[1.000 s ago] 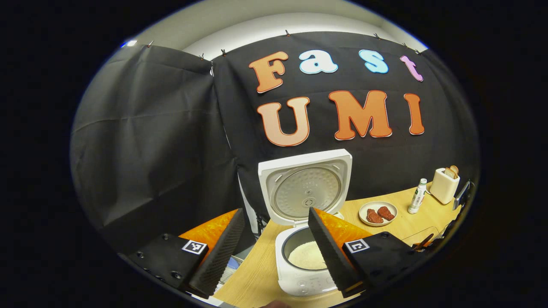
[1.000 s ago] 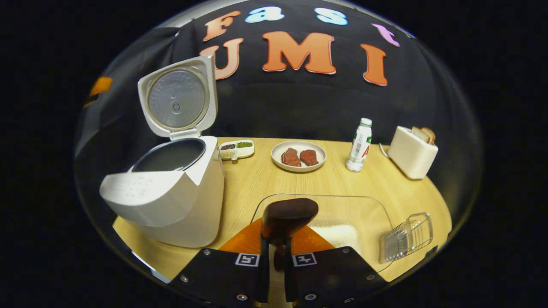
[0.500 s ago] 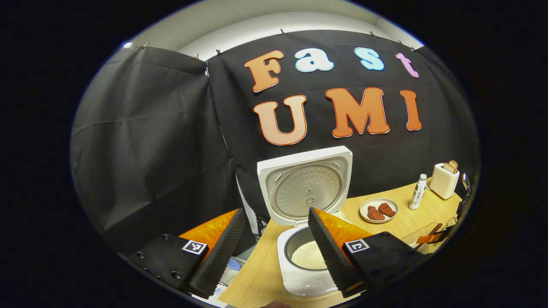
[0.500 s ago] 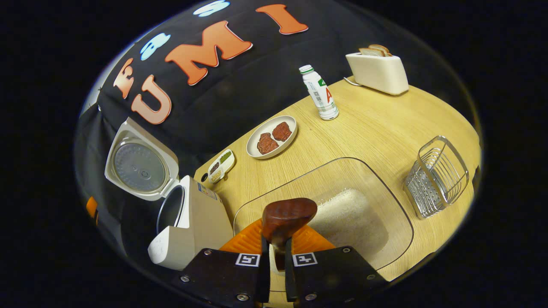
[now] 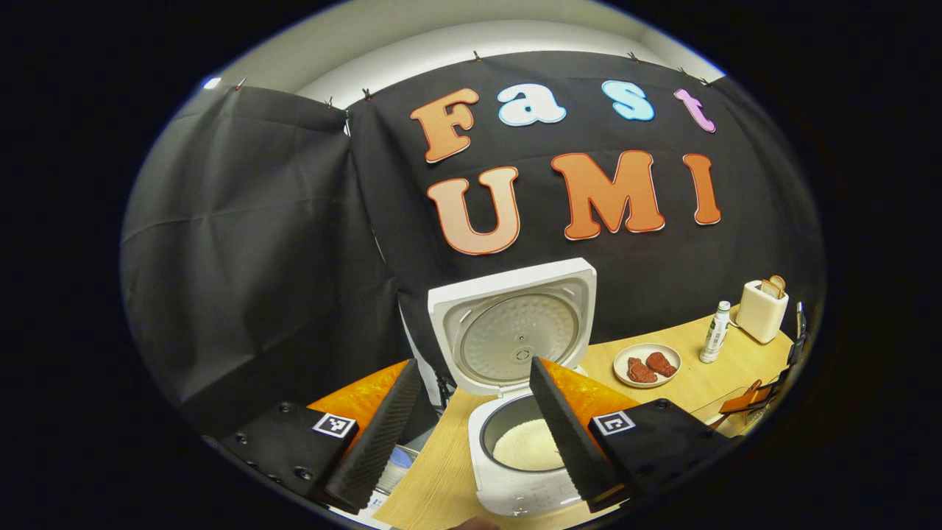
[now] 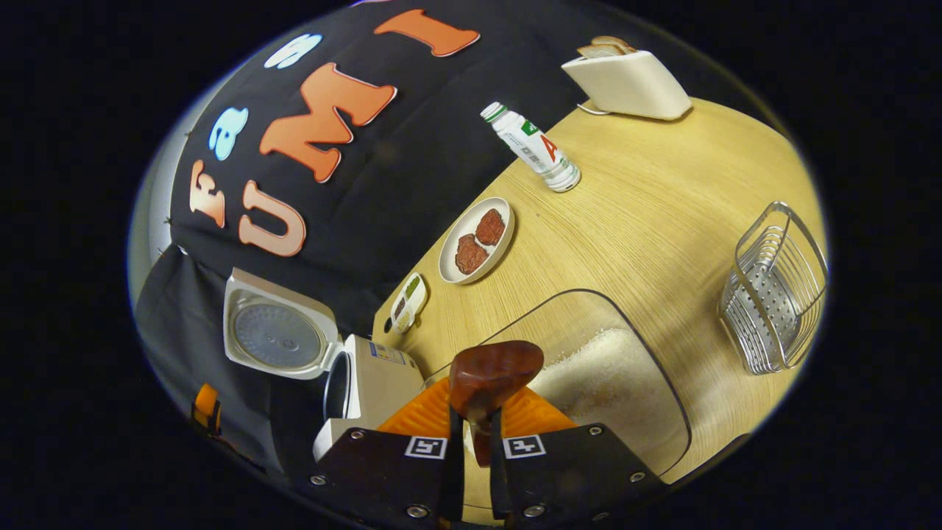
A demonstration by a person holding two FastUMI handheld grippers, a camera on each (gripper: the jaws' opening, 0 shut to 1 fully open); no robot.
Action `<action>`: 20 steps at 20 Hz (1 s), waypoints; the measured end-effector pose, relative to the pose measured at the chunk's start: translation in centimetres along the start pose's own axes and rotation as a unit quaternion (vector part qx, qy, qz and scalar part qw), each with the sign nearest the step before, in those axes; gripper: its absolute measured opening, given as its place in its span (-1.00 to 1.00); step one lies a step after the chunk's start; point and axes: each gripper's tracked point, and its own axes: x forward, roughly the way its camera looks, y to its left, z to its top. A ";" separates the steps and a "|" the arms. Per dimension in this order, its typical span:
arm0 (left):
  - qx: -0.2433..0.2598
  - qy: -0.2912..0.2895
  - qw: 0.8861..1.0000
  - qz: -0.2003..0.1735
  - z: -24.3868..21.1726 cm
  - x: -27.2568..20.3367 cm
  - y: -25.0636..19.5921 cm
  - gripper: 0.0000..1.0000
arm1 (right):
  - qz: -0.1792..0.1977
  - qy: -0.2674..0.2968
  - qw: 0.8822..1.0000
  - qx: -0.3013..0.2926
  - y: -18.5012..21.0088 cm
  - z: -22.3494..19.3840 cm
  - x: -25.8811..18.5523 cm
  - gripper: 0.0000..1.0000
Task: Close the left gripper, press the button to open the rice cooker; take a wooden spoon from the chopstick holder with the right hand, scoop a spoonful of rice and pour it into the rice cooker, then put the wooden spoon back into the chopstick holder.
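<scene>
Left gripper view: the left gripper (image 5: 471,430) hangs above the table with its two black ribbed fingers (image 5: 379,438) spread wide, nothing between them. Beyond them stands the white rice cooker (image 5: 515,456) on the light wooden table (image 5: 441,478), its lid (image 5: 515,324) upright and open, white rice (image 5: 526,445) in the inner pot. Farther right are a round plate with two brown meat pieces (image 5: 646,364), a white bottle (image 5: 714,333) and a cream toaster (image 5: 762,313).

Right gripper view: the right gripper (image 6: 471,442) is clamped narrowly on the dark brown wooden spoon (image 6: 489,379), bowl end forward, above the clear rectangular container of white rice (image 6: 603,375). The silver wire chopstick holder (image 6: 776,294) stands well apart, at the right.
</scene>
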 end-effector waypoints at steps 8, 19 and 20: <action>-0.014 -0.001 1.000 -0.019 0.8 0.4 -3.5 1.00 | 0.050 -0.003 0.994 0.098 -0.5 3.4 -1.8 -0.73; -0.050 -0.008 0.999 -0.003 0.9 0.1 -4.2 0.97 | 0.147 -0.013 0.966 0.214 3.9 9.1 -4.9 -0.73; -0.053 -0.008 0.999 0.000 0.9 -0.1 -4.0 0.97 | 0.153 -0.005 0.964 0.216 4.5 8.9 -5.0 -0.73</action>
